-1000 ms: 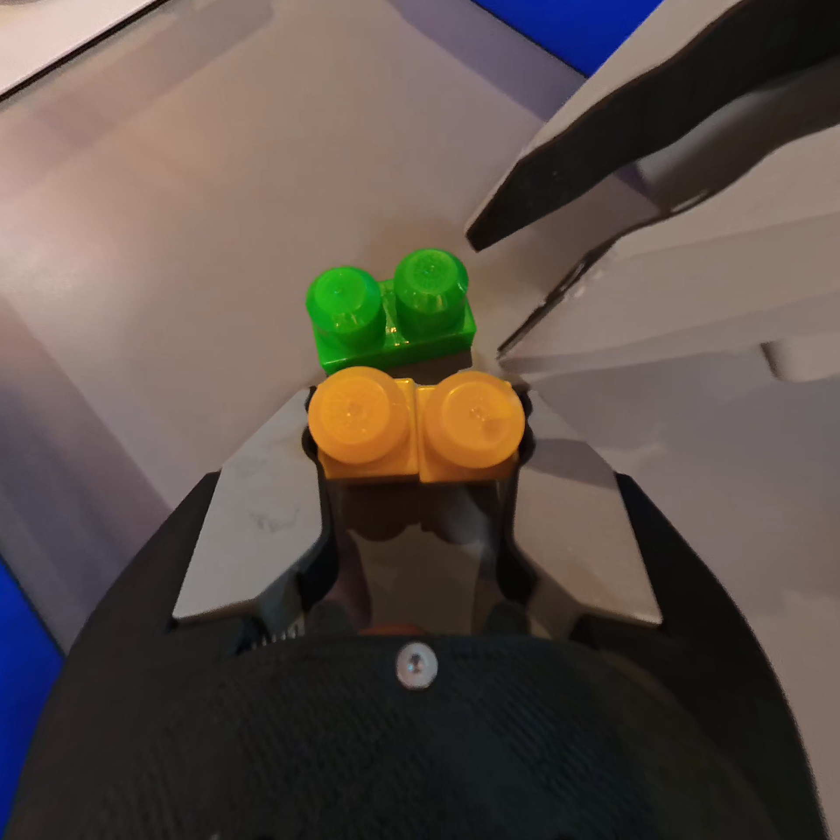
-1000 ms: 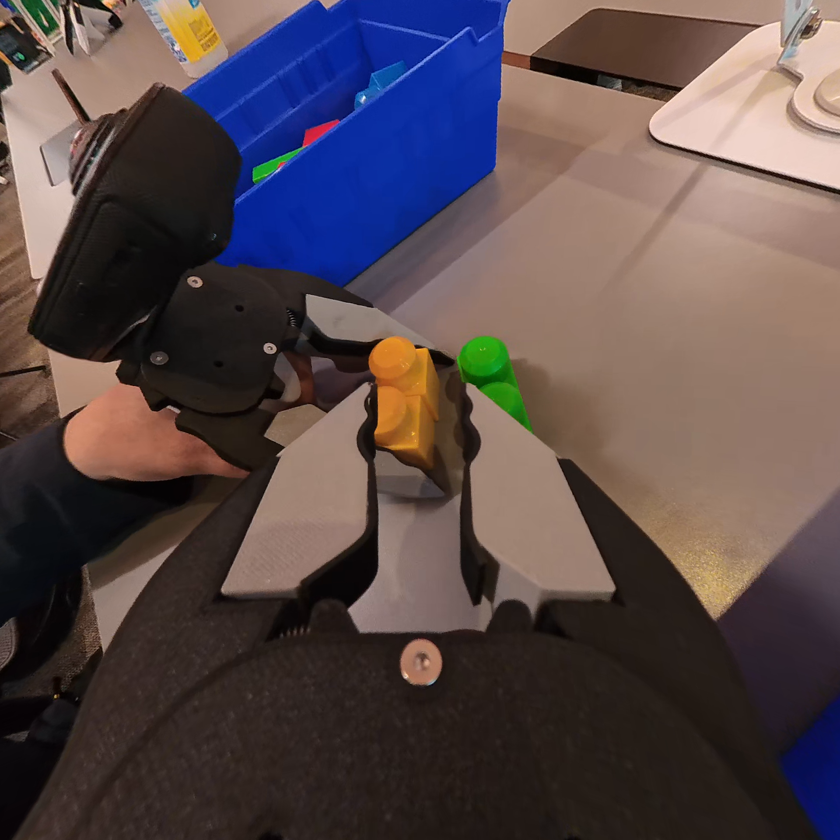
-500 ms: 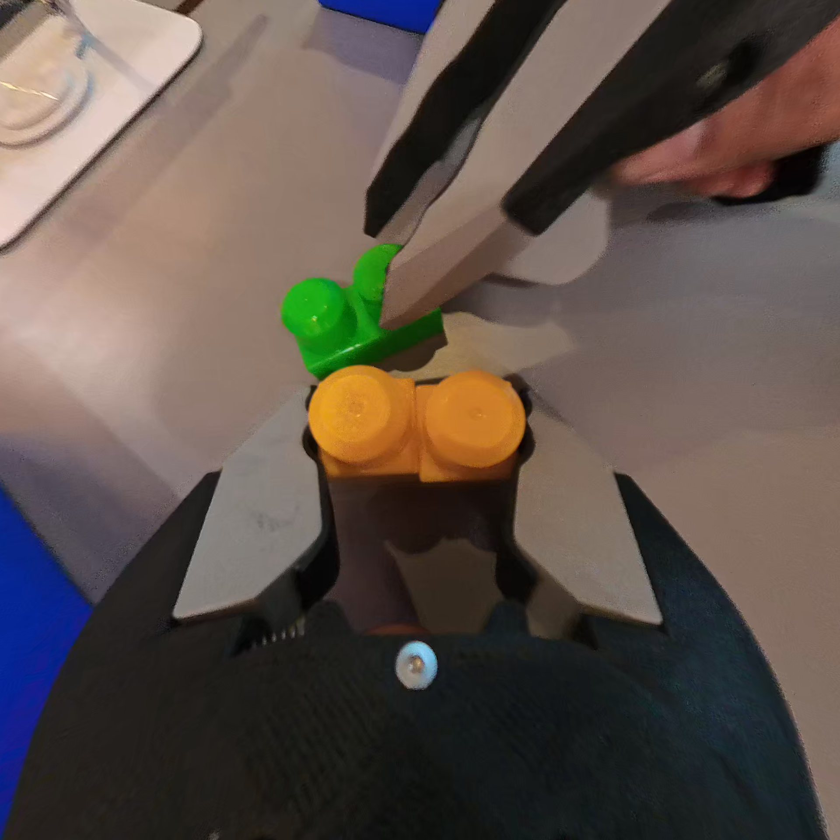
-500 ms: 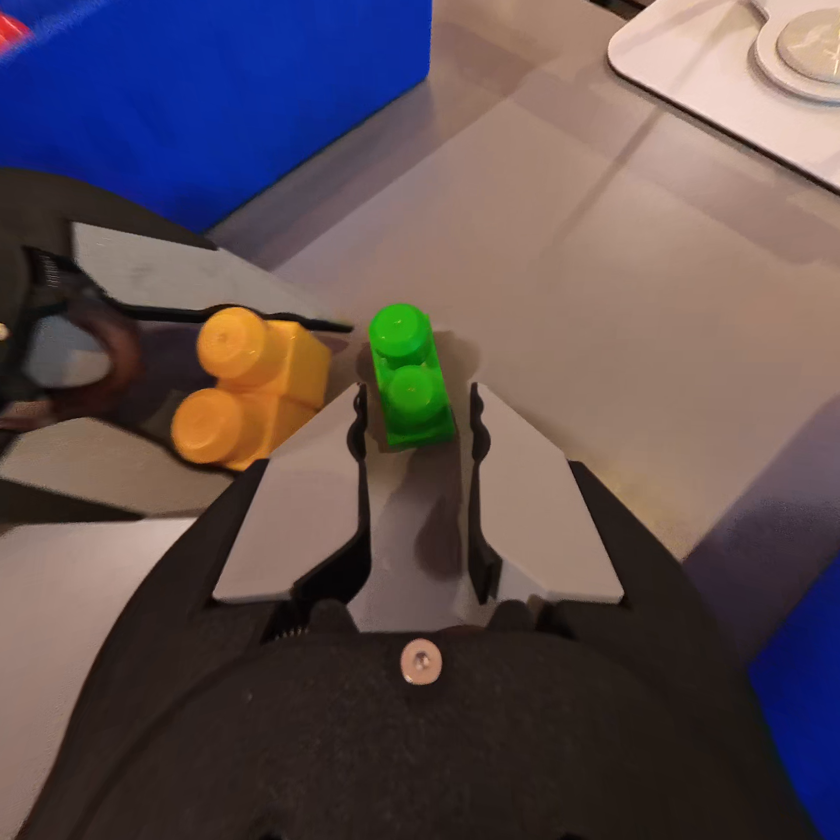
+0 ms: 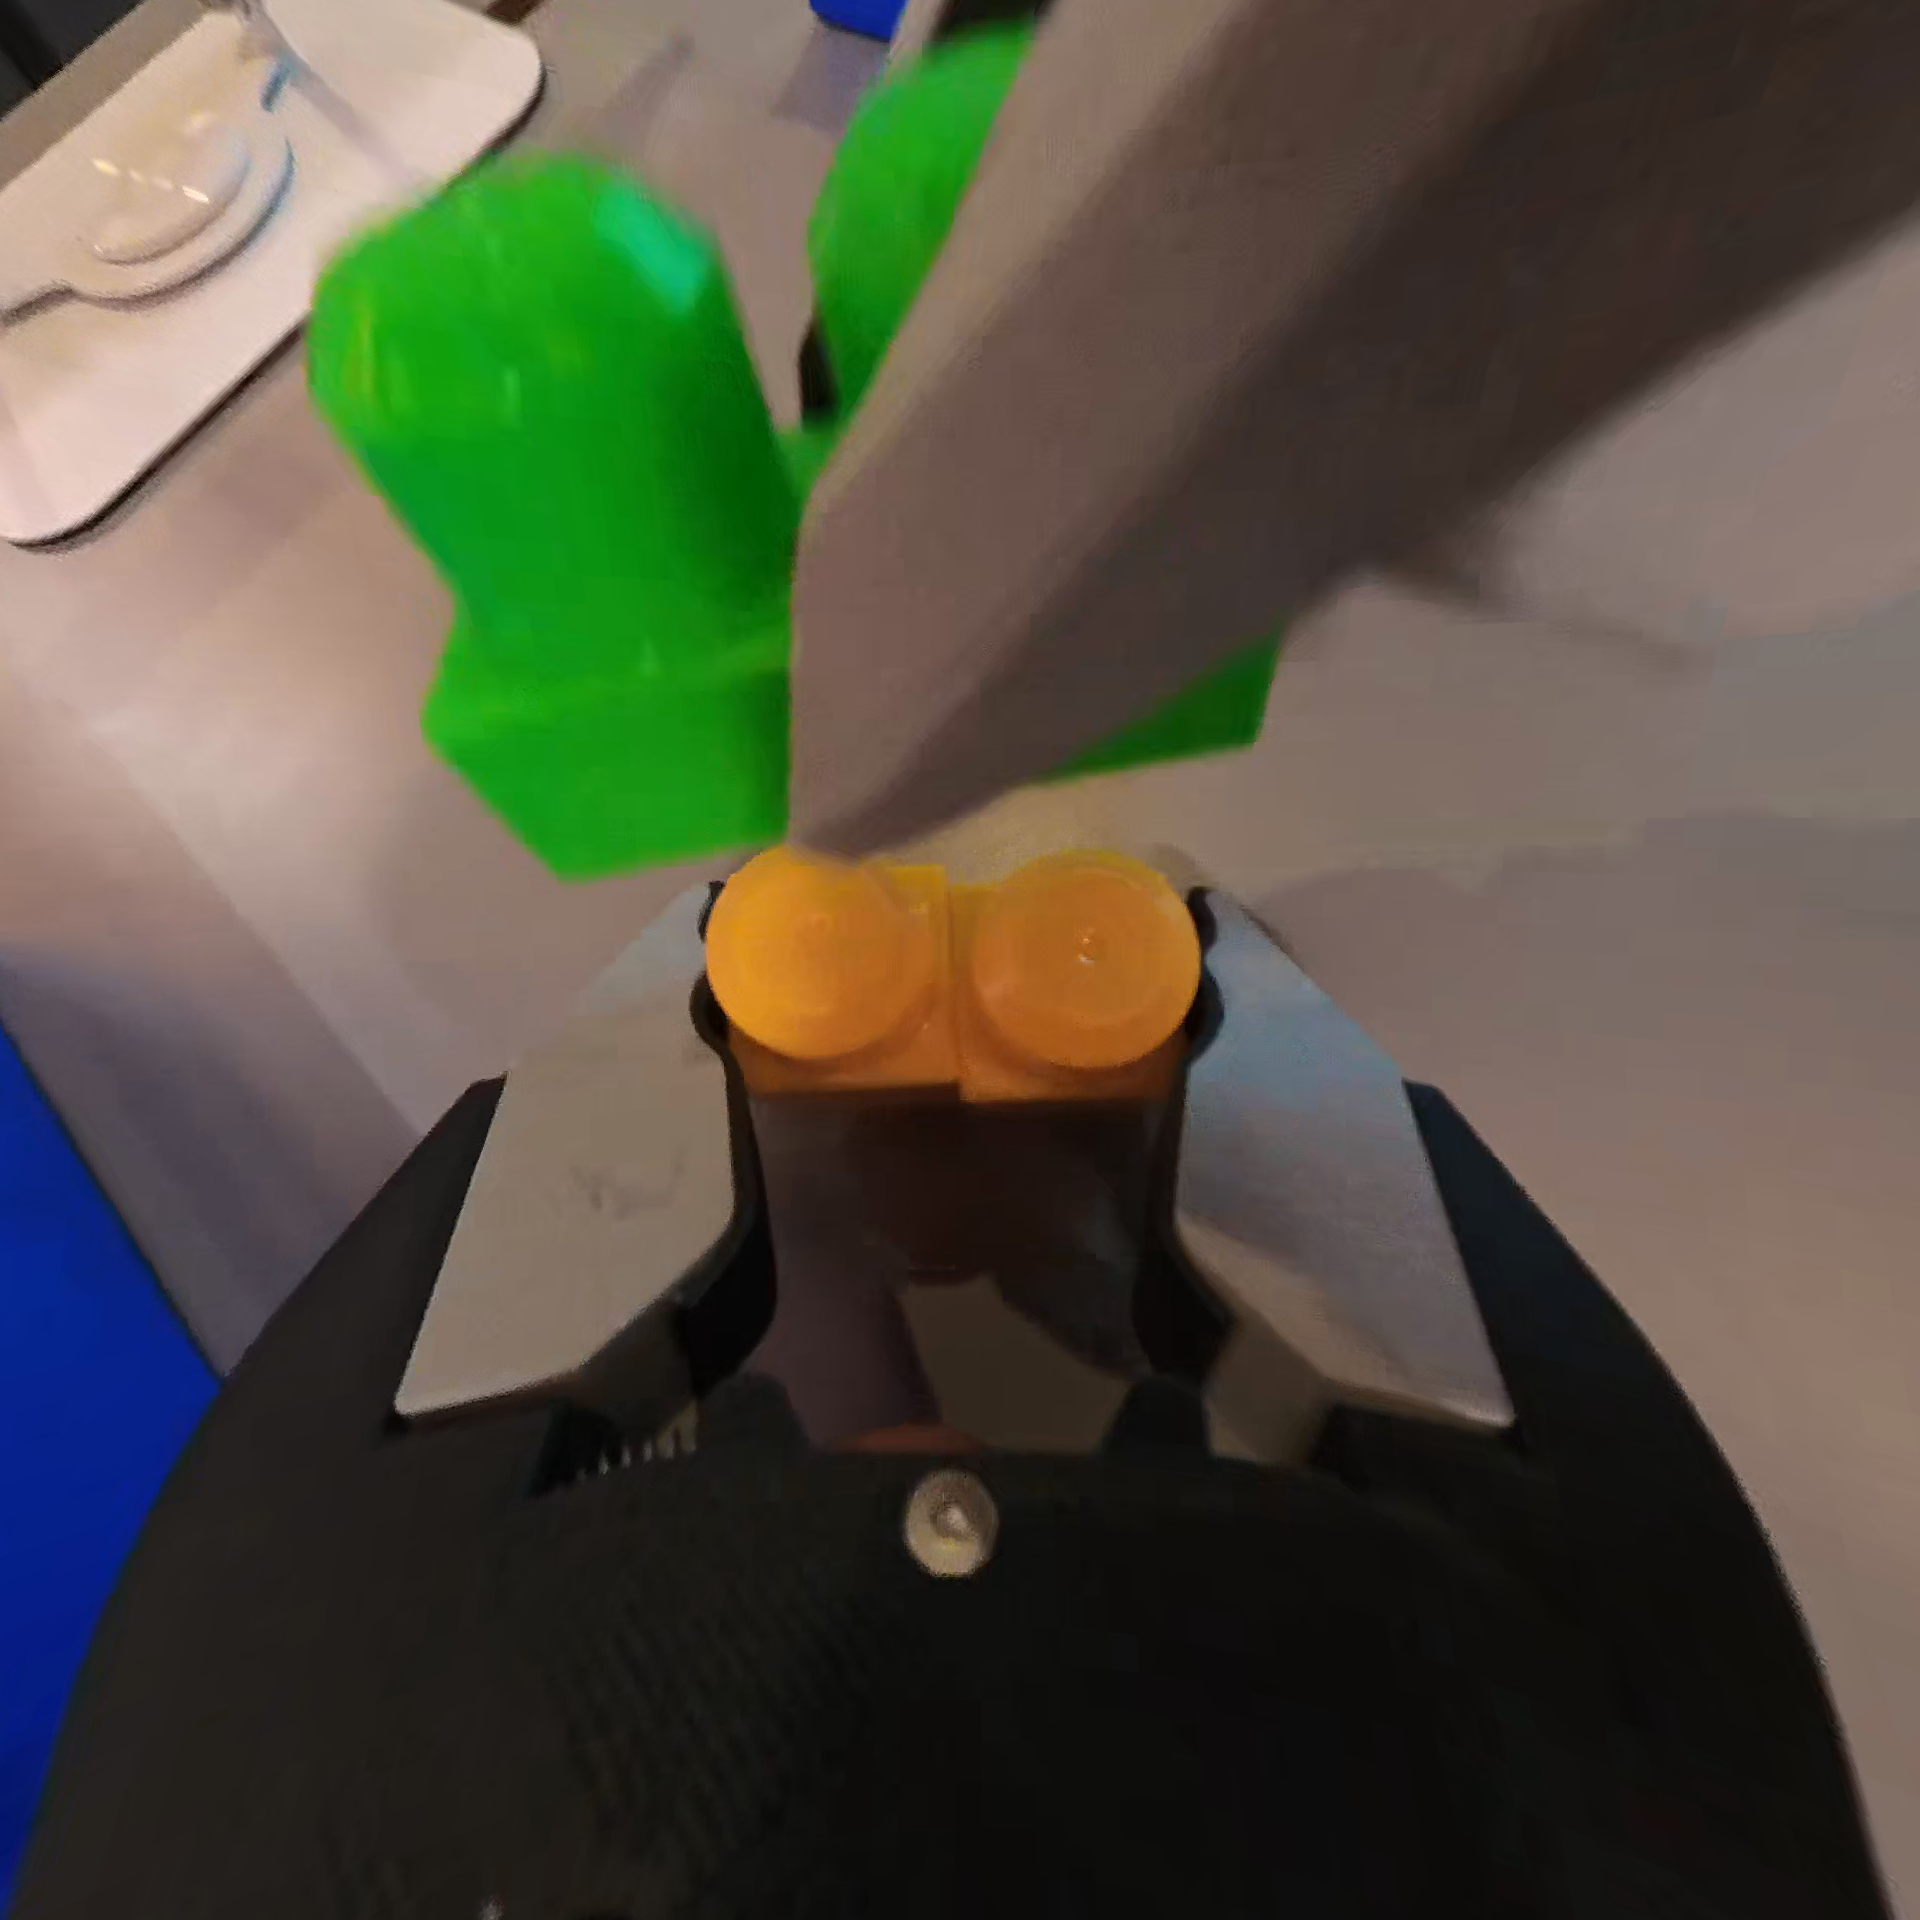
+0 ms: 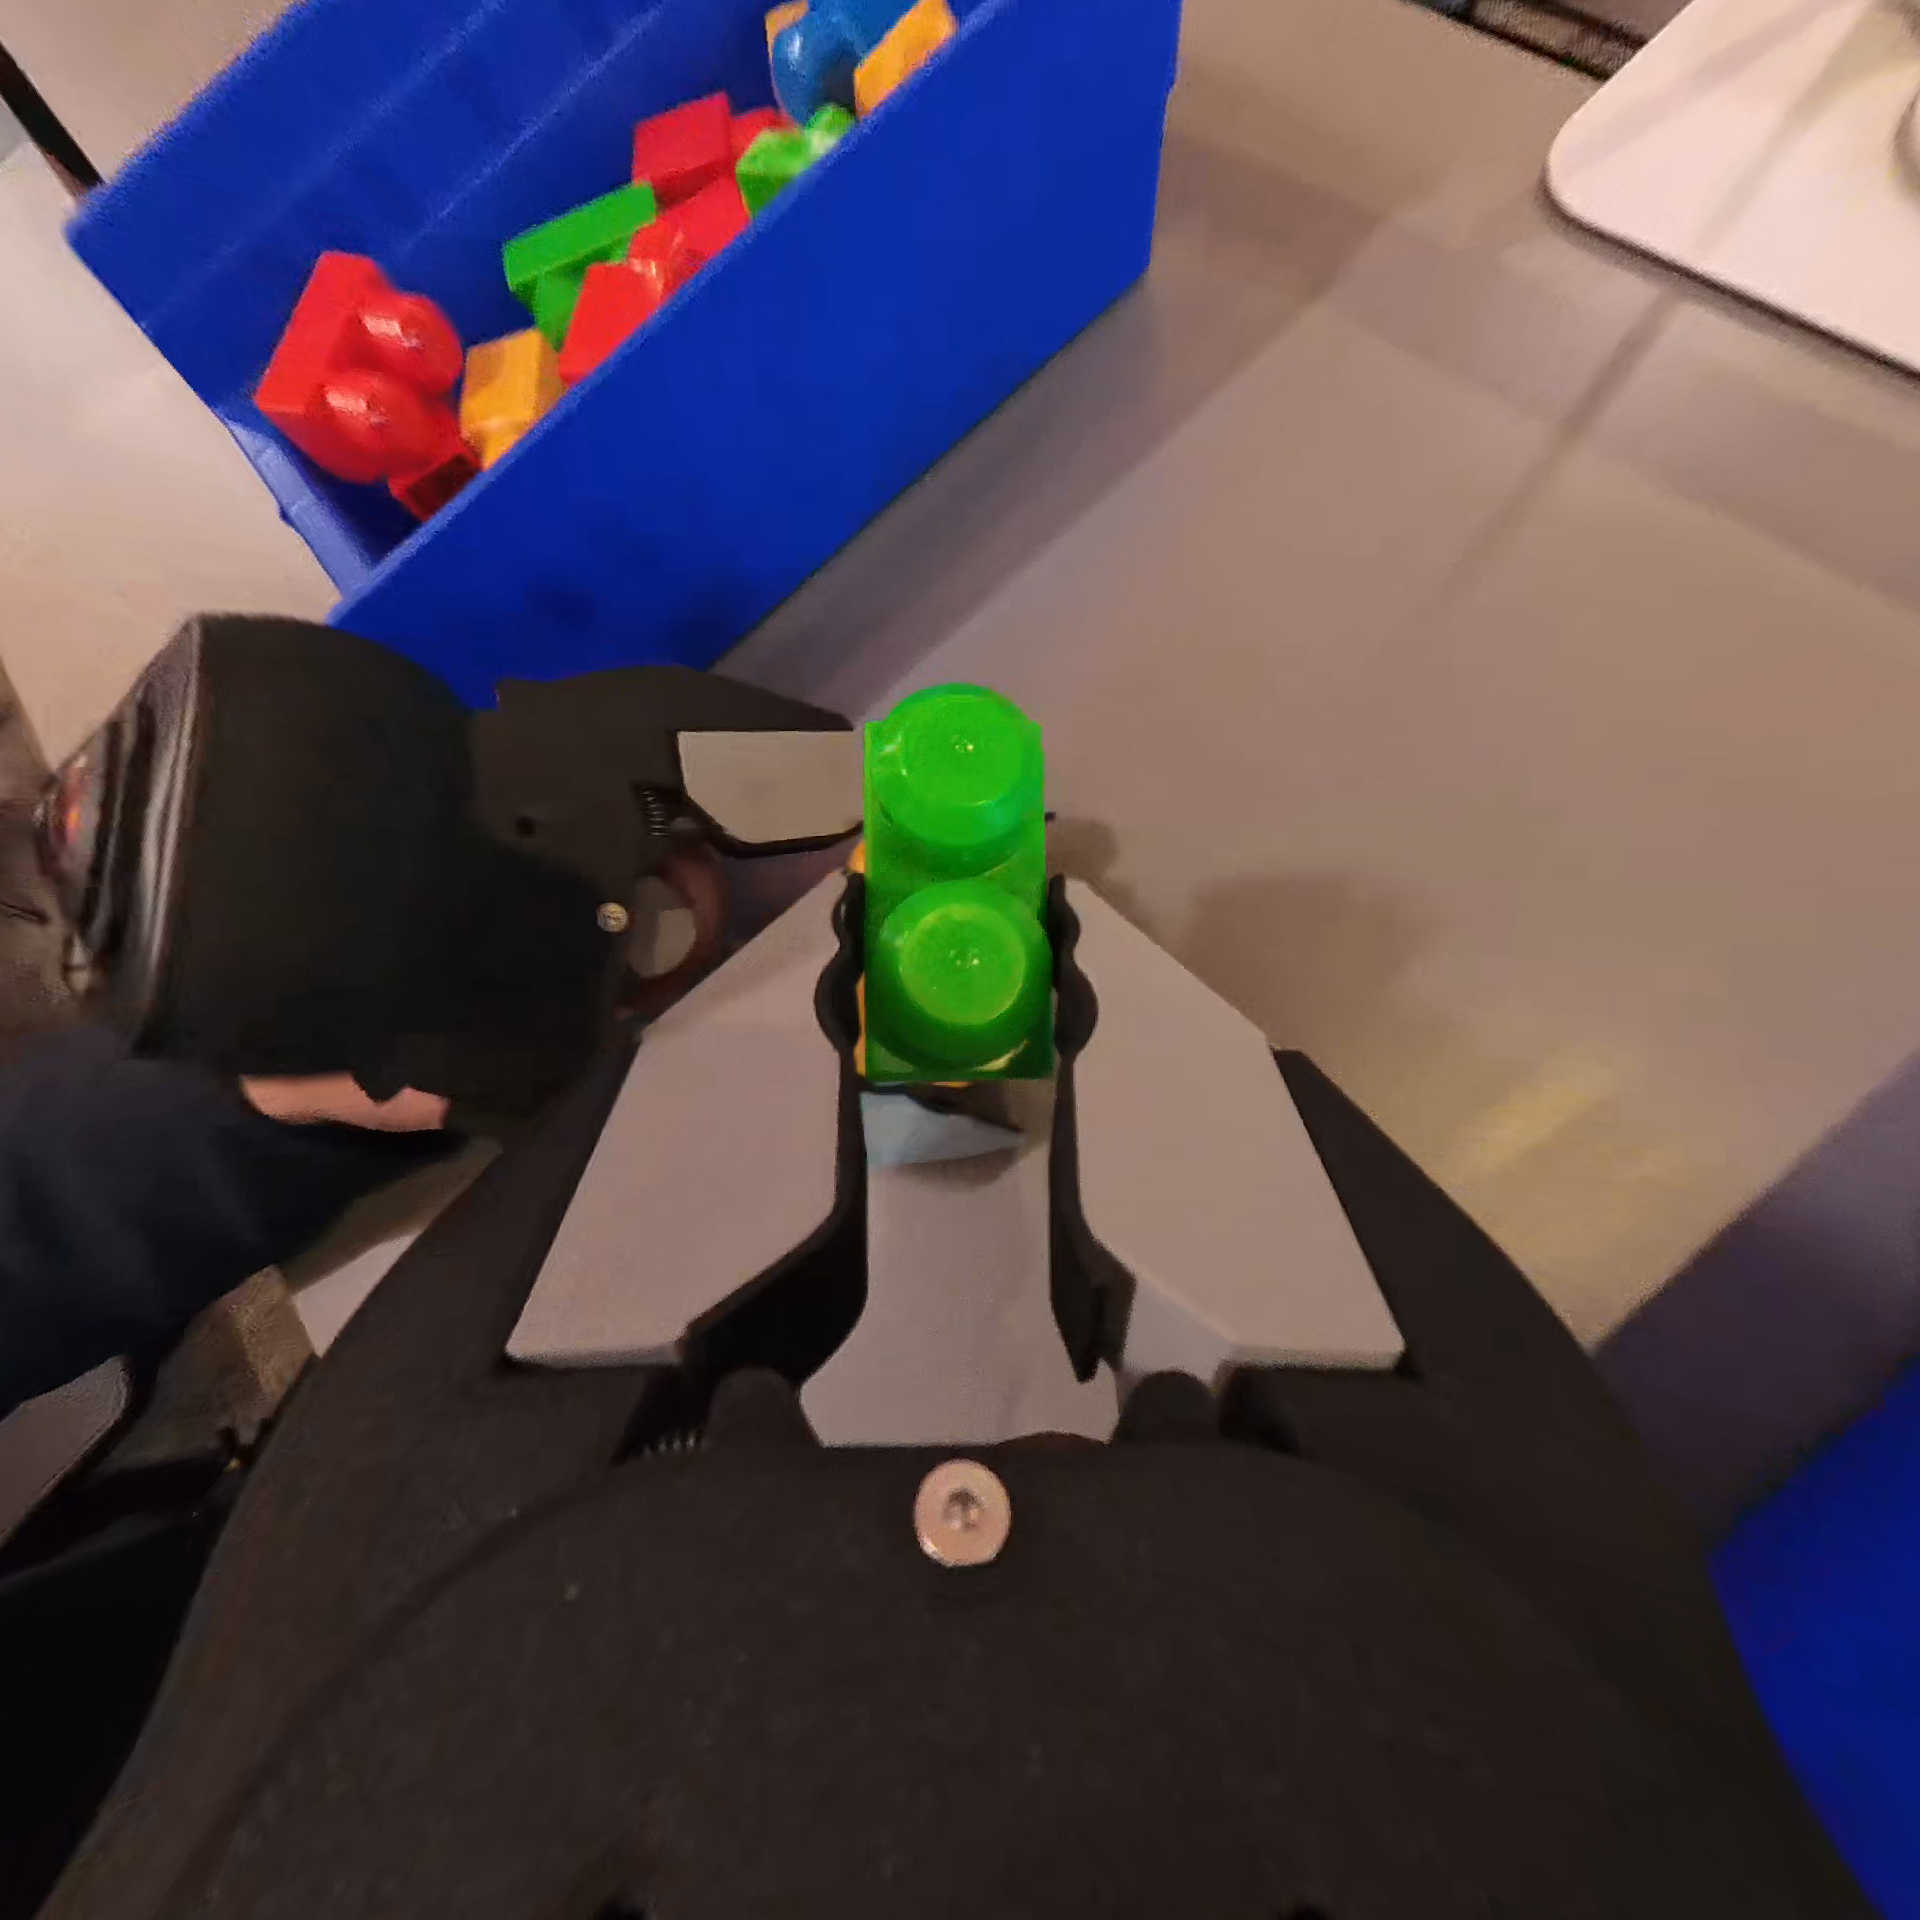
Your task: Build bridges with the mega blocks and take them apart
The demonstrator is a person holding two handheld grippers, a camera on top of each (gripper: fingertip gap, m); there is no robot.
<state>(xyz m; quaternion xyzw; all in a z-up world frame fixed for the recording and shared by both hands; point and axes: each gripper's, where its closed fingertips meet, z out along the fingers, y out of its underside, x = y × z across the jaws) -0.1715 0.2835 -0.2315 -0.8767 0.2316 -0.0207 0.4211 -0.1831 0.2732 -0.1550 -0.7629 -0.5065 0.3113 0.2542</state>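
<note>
My left gripper (image 5: 951,935) is shut on an orange two-stud block (image 5: 951,977), gripped at its two ends with the studs facing the camera. My right gripper (image 6: 951,935) is shut on a green two-stud block (image 6: 956,883), gripped across its narrow sides and held off the table. In the left wrist view the green block (image 5: 582,520) is large and blurred, just above the orange one, with a right finger (image 5: 1143,416) in front of it. In the right wrist view a sliver of orange (image 6: 858,1023) shows under the green block, and a left finger (image 6: 769,774) is beside it.
A blue bin (image 6: 831,416) with several red, green, orange and blue blocks stands at the back left on the grey table (image 6: 1455,727). A white pad (image 6: 1766,156) lies at the back right. A person's hand and dark sleeve (image 6: 156,1174) hold the left gripper. My hands' fingertips stand some 8 centimeters from each other.
My right gripper let go of the orange block, moved over the green block on the table, shut on it and lifted it over the orange block. The left gripper kept its hold.
</note>
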